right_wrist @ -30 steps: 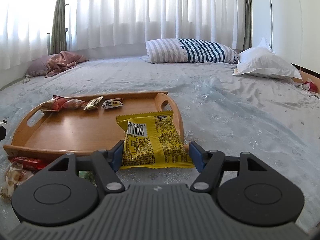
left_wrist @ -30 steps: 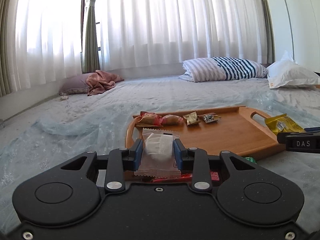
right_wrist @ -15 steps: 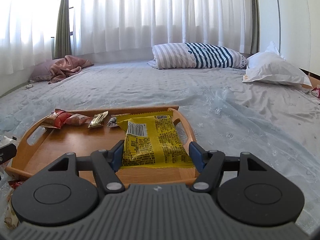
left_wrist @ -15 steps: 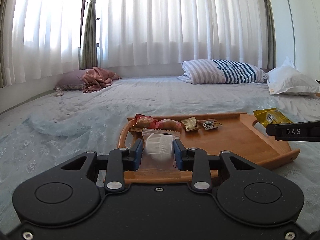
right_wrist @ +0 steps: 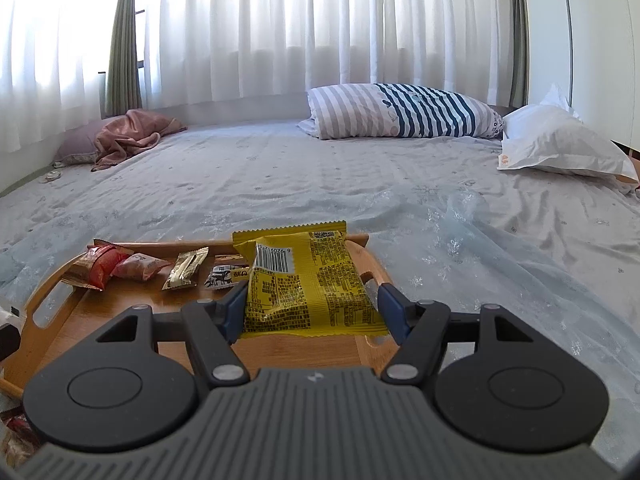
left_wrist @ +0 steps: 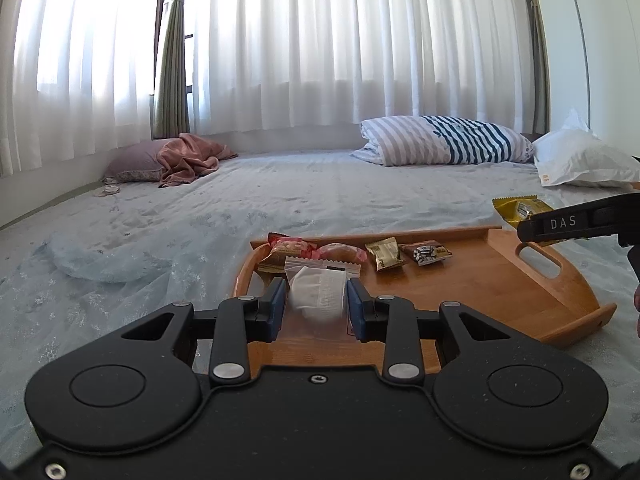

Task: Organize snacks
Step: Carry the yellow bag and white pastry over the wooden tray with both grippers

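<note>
A wooden tray (left_wrist: 520, 296) (right_wrist: 100, 312) lies on the bed. Along its far edge lie a red snack pack (left_wrist: 284, 250) (right_wrist: 100, 266), a pink one (left_wrist: 340, 252) (right_wrist: 140, 266), a gold bar (left_wrist: 384, 254) (right_wrist: 186, 268) and a dark-printed packet (left_wrist: 426, 252) (right_wrist: 224, 274). My left gripper (left_wrist: 316, 306) is shut on a clear packet with a white snack (left_wrist: 318, 292), held over the tray's near left part. My right gripper (right_wrist: 312, 308) is shut on a yellow snack bag (right_wrist: 308, 280), held above the tray's right side. That bag (left_wrist: 516, 208) and a right finger (left_wrist: 568, 224) show at the left wrist view's right edge.
The bed is covered with a pale patterned sheet (right_wrist: 360, 184). A striped pillow (right_wrist: 400, 116) and a white pillow (right_wrist: 560, 144) lie at the far right, a pink blanket on a pillow (left_wrist: 184, 160) at the far left. More snack wrappers (right_wrist: 16, 428) lie off the tray's near left corner.
Both grippers have moved forward over the tray with their packets still held. The yellow bag now hangs above the tray's right side, the white packet above its left part.
</note>
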`<state>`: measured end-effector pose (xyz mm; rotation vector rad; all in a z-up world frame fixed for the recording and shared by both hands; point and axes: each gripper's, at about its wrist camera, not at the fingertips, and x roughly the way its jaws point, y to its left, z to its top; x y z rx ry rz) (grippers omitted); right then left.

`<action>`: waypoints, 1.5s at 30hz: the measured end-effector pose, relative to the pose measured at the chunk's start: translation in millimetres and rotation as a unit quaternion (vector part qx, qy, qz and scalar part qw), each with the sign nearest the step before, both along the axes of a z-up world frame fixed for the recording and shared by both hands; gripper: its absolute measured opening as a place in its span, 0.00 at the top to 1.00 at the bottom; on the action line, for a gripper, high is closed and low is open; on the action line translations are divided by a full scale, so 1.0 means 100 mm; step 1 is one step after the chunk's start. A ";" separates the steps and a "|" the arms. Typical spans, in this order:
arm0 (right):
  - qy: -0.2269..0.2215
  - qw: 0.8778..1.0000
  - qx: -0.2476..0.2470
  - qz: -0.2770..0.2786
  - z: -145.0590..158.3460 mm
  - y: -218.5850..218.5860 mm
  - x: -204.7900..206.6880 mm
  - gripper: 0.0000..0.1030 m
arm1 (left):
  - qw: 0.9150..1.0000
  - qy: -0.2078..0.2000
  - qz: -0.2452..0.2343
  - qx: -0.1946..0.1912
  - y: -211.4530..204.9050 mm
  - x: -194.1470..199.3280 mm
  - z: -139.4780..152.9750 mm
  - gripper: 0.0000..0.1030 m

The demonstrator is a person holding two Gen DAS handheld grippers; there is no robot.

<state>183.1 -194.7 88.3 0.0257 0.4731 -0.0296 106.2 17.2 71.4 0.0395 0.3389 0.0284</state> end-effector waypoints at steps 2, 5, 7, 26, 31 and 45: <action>0.000 1.000 0.002 -0.005 0.00 -0.01 0.07 0.33 | 1.000 0.000 0.001 -0.003 0.01 0.05 -0.01 0.69; -0.002 1.000 0.011 -0.010 0.01 -0.04 0.15 0.33 | 1.000 0.005 0.000 -0.014 0.04 0.14 -0.02 0.69; -0.001 1.000 0.014 -0.010 0.02 -0.04 0.20 0.33 | 1.000 0.007 0.000 -0.013 0.04 0.18 -0.04 0.69; 0.046 0.998 0.012 -0.028 -0.13 -0.05 0.78 0.33 | 1.000 0.007 0.013 -0.007 0.14 0.43 -0.11 0.69; 0.052 0.998 0.016 -0.040 -0.15 -0.08 0.92 0.33 | 1.000 -0.002 0.012 0.003 0.12 0.42 -0.11 0.69; 0.098 0.995 0.010 -0.032 -0.30 -0.01 1.27 0.33 | 1.000 0.018 -0.001 0.001 0.11 0.47 -0.15 0.70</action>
